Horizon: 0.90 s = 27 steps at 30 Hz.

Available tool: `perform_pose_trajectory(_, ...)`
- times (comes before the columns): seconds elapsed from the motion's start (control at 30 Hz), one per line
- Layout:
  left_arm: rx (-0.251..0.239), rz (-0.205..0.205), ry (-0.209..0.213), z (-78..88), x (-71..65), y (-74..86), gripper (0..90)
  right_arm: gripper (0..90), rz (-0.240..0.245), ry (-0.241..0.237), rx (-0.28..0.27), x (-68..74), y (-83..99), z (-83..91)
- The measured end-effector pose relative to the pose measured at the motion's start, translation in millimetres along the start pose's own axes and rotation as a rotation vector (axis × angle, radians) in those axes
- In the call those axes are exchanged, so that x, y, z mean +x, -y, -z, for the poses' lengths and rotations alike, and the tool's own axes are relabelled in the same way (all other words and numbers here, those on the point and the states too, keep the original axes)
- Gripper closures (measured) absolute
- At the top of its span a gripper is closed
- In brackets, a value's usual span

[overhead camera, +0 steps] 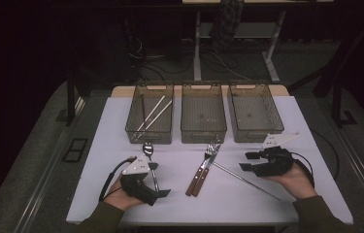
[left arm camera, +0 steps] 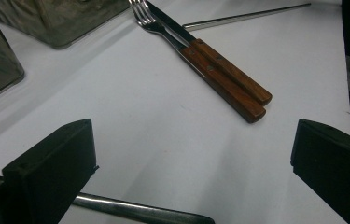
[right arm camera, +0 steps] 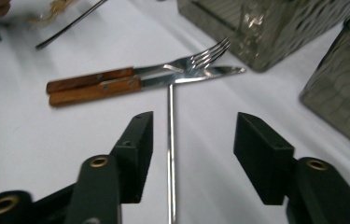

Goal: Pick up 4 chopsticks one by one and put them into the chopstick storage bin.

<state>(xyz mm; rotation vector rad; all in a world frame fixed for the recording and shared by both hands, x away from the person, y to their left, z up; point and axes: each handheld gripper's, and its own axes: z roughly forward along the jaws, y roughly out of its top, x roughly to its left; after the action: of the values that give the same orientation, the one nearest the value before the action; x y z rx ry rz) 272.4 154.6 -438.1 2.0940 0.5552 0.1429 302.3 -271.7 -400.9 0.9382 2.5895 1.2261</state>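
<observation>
The right gripper [right arm camera: 193,156] hangs at the counter's [overhead camera: 121,194] right, jaws partly parted astride the metal chopstick [right arm camera: 171,154], not pressing it. The left gripper [left arm camera: 193,172], near left, has wide jaws, beside a spoon [overhead camera: 149,151].

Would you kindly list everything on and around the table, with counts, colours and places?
bins: three, smoky clear, in a row at the table's far edge.
chopsticks in bin: two, pale, in the left bin.
spoon: one, silver, by the left hand-held gripper.
fork and knife: one each, wooden handles, side by side mid-table.
metal chopstick: one, silver, lying between the right jaws, untouched.
table: one, white.
left hand-held gripper: black, open.
right hand-held gripper: black, open.
</observation>
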Motion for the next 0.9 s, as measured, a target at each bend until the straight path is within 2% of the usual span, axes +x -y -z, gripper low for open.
perform_pose_trajectory(0.2, 0.002, -0.003, -0.001, 0.1, -0.2, -0.3, 0.0, 58.2, 0.017, -0.005, 0.046, 5.8, 17.0, 2.7)
perform_pose_trajectory(0.4, 0.006, -0.005, -0.001, -0.2, -0.2, -0.3, 0.0, 65.9, 0.001, -0.008, 0.089, 6.7, 31.8, 3.2)
perform_pose_trajectory(0.5, 0.004, -0.004, -0.001, -0.2, -0.3, -0.3, 0.0, 69.4, 0.010, 0.000, 0.117, 7.5, 37.5, 0.8)
perform_pose_trajectory(0.57, 0.006, -0.007, -0.001, -0.5, -0.4, -0.4, 0.0, 71.8, 0.010, 0.008, 0.135, 7.5, 39.5, -0.8)
perform_pose_trajectory(0.9, 0.008, -0.011, 0.002, -0.8, -1.0, -0.6, 0.0, 79.6, 0.017, -0.016, 0.176, 6.4, 42.1, -8.3)
